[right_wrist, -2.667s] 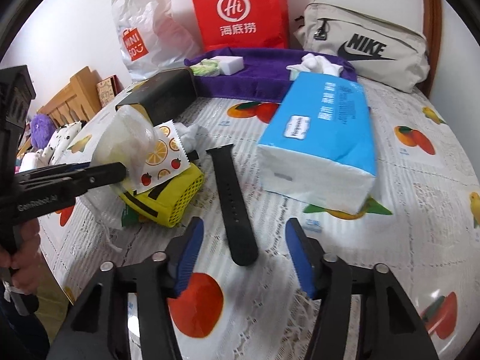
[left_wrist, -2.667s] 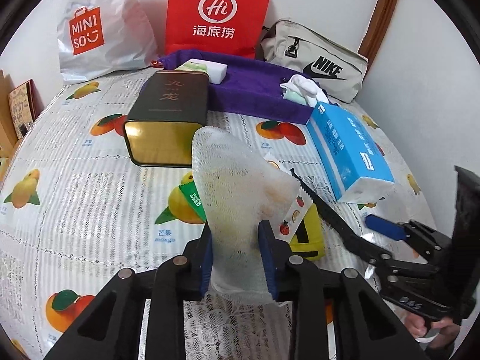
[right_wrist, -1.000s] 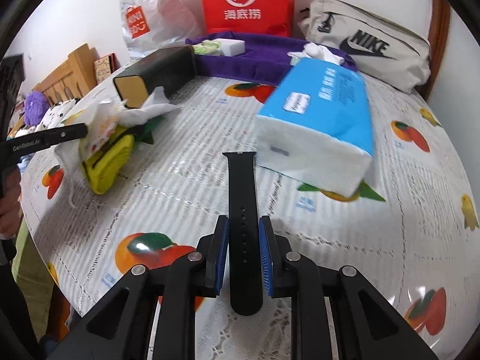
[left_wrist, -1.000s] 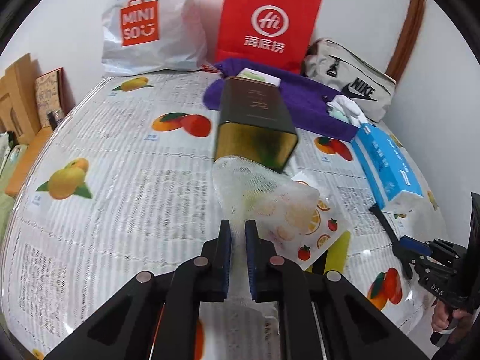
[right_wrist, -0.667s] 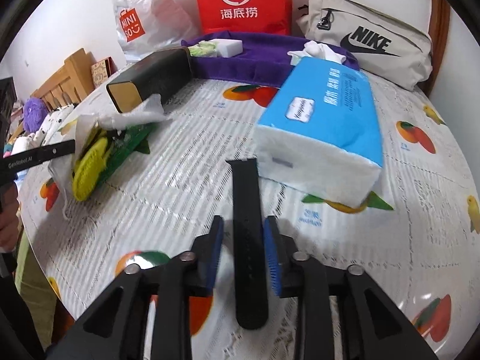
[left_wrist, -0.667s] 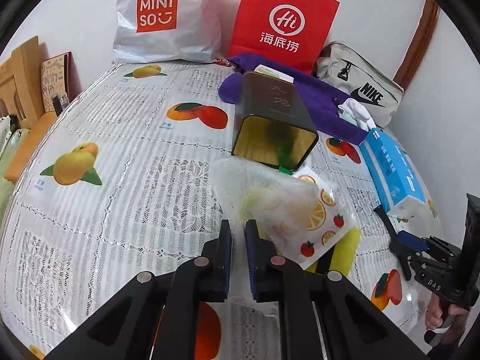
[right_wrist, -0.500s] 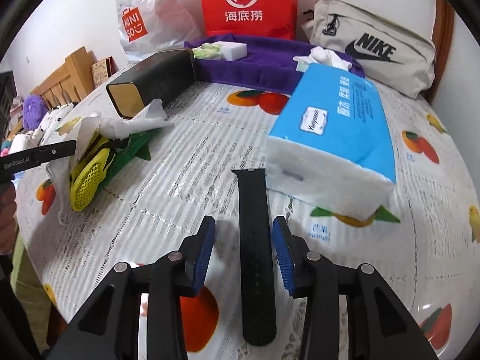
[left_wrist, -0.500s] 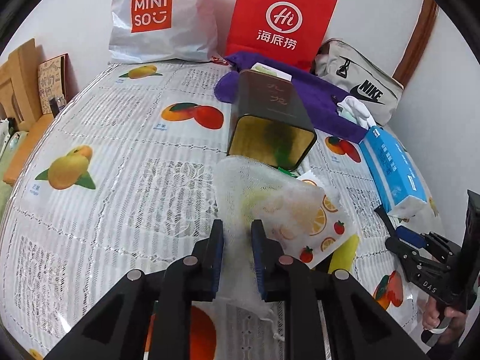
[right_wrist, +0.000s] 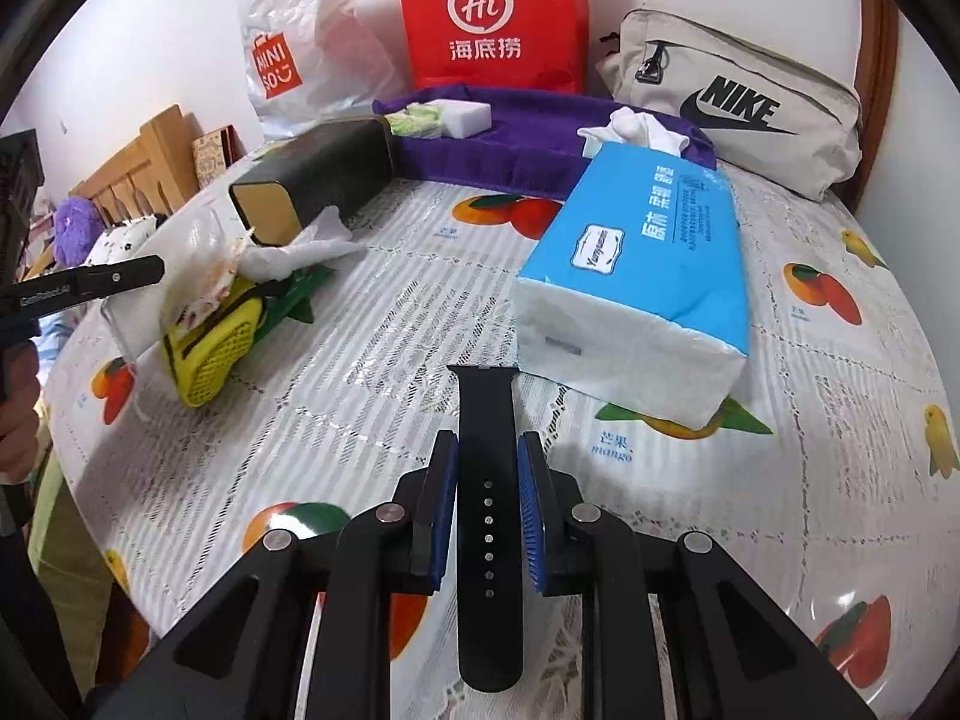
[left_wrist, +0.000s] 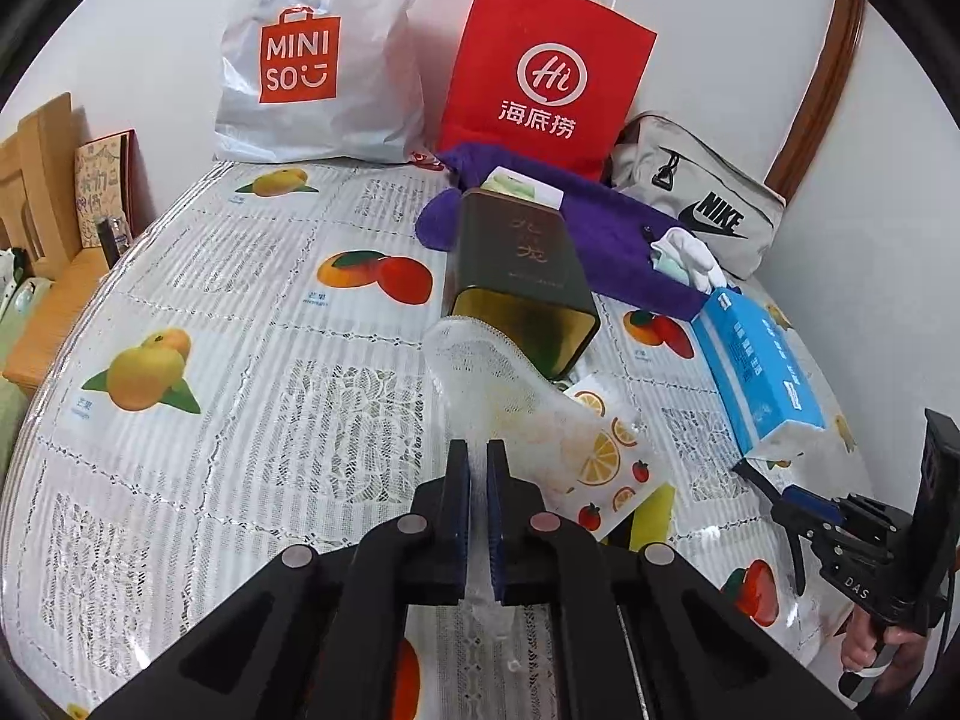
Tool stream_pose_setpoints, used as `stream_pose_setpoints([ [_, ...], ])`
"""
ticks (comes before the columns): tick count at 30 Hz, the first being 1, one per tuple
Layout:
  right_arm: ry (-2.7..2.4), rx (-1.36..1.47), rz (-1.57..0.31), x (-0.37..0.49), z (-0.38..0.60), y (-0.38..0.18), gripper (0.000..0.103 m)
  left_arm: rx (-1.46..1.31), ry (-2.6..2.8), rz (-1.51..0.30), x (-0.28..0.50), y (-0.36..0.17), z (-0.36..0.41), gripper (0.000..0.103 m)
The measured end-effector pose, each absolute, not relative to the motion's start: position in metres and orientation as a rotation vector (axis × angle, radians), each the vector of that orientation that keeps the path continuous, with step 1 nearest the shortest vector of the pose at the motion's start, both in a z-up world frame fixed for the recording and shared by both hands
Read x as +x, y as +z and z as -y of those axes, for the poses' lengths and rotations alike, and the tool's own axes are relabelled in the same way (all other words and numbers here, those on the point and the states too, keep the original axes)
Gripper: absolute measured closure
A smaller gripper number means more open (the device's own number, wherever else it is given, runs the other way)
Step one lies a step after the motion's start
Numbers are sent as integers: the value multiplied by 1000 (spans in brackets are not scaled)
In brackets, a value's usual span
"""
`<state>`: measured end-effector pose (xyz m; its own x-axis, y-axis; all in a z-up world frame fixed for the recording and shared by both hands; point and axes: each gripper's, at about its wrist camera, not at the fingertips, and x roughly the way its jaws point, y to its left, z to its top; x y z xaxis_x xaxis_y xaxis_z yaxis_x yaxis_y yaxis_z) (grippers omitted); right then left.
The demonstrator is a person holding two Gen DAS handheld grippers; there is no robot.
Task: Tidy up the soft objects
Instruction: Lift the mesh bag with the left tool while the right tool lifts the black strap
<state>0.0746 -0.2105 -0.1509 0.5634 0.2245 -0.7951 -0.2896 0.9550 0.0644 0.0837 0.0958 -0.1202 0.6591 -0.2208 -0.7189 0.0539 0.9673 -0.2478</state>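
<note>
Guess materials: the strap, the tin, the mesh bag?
Strap: looks like matte black silicone or rubber, smooth with a row of punched holes.
Tin: likely metal, dark outside, its open end glossy gold inside.
Mesh bag: seems a thin, translucent white net, limp, weave visible; the left gripper pinches it.

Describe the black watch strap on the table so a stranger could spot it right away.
Find the big blue tissue pack lying on the fruit-print tablecloth. Just in front of its white end lies the flat black rubber watch strap, between the right claw's blue pads. It alone is long, narrow and punched with small holes.
</note>
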Motion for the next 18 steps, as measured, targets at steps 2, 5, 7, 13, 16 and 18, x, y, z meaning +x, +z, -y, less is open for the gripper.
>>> stream_pose_setpoints([
  [2,306,-65,-920,72,213,-148,83,-215,-157,-837,83,-119,-96,97],
  [5,295,-65,-921,68,218,-145,83,-210,-159,-837,83,-118,-93,97],
  [7,289,-65,-925,65,221,-145,83,-206,-158,-840,83,-118,-92,97],
  [13,288,-38,-926,52,234,-141,83,-203,-174,-832,80,-116,-86,97],
  [16,287,-45,-917,46,237,-137,83,-200,-183,-824,78,-111,-83,97],
  [18,280,-43,-914,44,240,-134,83,-198,-186,-819,79,-108,-81,97],
])
